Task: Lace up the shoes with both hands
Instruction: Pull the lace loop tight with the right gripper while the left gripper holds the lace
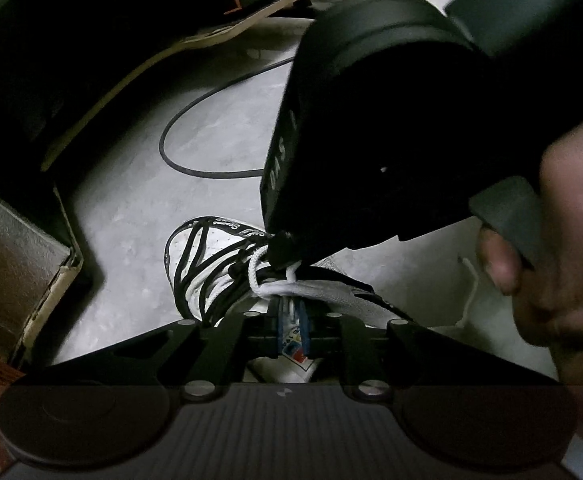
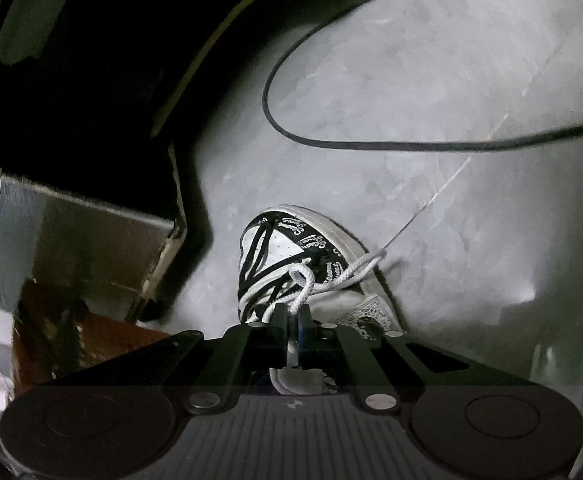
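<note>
From the left wrist camera, the shoe [image 1: 219, 268], white with black straps and lettered trim, sits on the grey floor [image 1: 139, 200] just ahead of the left tongs [image 1: 291, 332]. Those tongs are pressed nearly together on the shoe's tongue tab, whose blue, red and yellow label shows between them. The white lace [image 1: 269, 284] loops across the top of the shoe right above the tab. The right tongs [image 1: 281, 258] come down from the upper right, a big dark body with a bare hand [image 1: 563, 240] on the handle; the tip sits on the lace, but its grip is too dark to tell from here. A black cable [image 1: 187, 160] curves over the floor beyond.

From the right wrist camera, the right tongs [image 2: 293, 328] are pinched to a narrow slit around the lace [image 2: 303, 284], which rises out of them in a loop over the shoe [image 2: 291, 256]. One strand trails off to the right past the shoe's edge onto the floor [image 2: 451, 220]. The cable [image 2: 331, 142] arcs across the floor [image 2: 451, 220] farther off, and a dark cabinet [image 2: 91, 100] stands to the left.
</note>
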{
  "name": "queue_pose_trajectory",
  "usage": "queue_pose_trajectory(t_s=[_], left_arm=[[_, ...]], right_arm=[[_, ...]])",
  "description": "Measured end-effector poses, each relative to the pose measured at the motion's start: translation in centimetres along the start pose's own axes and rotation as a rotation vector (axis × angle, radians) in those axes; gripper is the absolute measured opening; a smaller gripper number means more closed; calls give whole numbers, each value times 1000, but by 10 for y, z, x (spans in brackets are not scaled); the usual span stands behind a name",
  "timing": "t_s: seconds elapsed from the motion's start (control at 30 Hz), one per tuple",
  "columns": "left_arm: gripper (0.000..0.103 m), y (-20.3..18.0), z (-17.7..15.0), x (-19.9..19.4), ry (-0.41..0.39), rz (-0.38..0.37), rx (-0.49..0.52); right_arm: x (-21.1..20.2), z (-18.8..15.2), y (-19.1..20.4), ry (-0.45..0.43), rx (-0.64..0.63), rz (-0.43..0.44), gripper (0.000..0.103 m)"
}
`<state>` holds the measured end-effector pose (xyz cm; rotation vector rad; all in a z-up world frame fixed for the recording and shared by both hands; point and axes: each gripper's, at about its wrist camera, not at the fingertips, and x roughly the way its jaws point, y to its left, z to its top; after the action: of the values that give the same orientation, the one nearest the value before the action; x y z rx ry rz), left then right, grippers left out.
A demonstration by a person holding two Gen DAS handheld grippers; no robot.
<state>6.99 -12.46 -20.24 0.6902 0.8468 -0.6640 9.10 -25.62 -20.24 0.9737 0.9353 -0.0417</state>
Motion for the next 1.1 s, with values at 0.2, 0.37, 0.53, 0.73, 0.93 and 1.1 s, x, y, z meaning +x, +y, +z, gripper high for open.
queue_pose_trajectory(t_s=[0.2,0.37,0.53,0.73,0.93,1.1], left_arm=[[7,5,0,0,-2,-15,-31],[3,5,1,-1,-9,-22,-31],[2,1,0,-3,-3,-7,-29],[2,1,-1,-5,2,-6,-62],[2,3,-4,-10,4,-15,-99],[2,4,-5,-10,9,-16,-104]], right_arm=[[-1,-4,2,9,-21,19,5],[-3,-3,-4,8,24,36,5],[-9,-5,-7,0,62,55,21],[-24,-10,5,-1,-33,21,31],[-21,-14,17,48,-145,-26,32],[-21,-17,20,62,-174,-39,33]])
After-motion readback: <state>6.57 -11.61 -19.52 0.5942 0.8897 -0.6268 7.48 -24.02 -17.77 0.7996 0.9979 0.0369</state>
